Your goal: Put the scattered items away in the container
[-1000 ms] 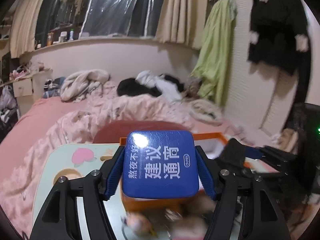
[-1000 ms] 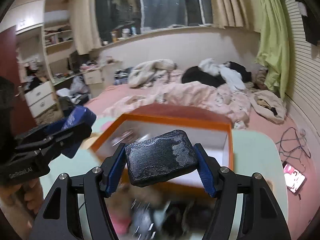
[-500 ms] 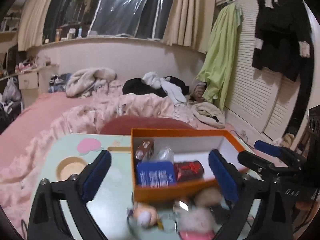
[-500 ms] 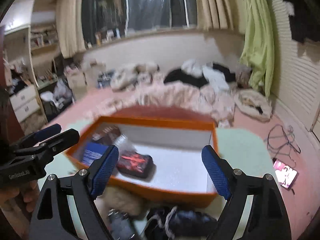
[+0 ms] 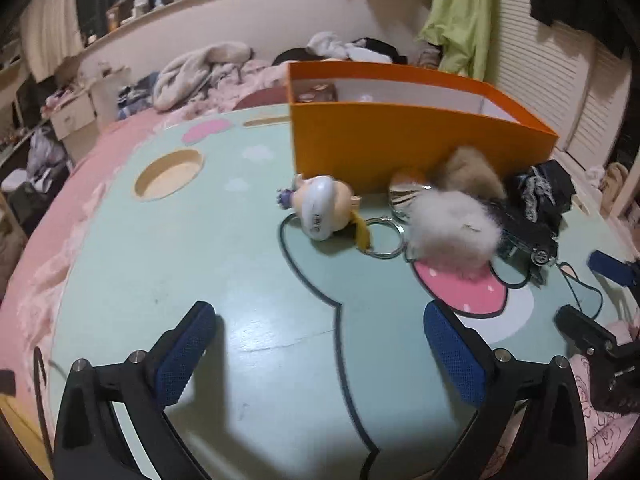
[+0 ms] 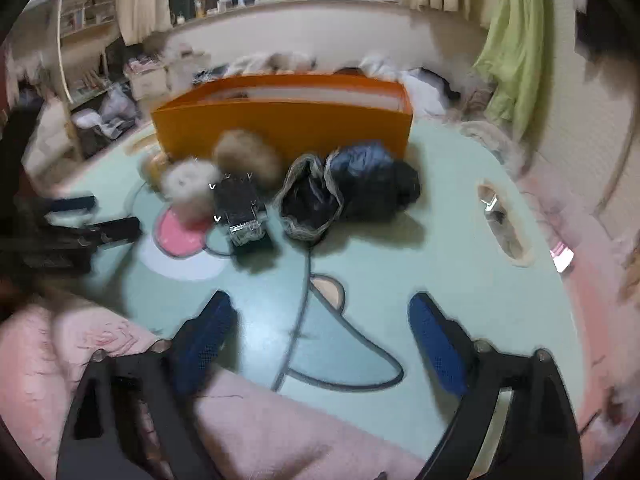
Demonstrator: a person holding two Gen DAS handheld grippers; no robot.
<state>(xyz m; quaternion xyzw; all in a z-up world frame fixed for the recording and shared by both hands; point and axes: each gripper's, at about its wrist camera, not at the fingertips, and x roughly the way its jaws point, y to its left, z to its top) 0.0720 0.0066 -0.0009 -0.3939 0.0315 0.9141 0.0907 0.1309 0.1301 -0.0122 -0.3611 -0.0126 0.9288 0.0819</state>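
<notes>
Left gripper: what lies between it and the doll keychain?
Only bare table between the left gripper and the doll keychain, in the left wrist view.

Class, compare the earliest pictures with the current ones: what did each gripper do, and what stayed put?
Both let go: the left gripper dropped its blue pouch, the right gripper its black lace pouch, into the orange box, then pulled back open and empty. The box and the pom-poms beside it stayed.

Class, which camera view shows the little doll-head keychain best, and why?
The left wrist view: the doll-head keychain lies sharp and unobstructed before the orange box, ring visible. The right wrist view doesn't clearly show it; that side is blurred behind the white pom-pom.
</notes>
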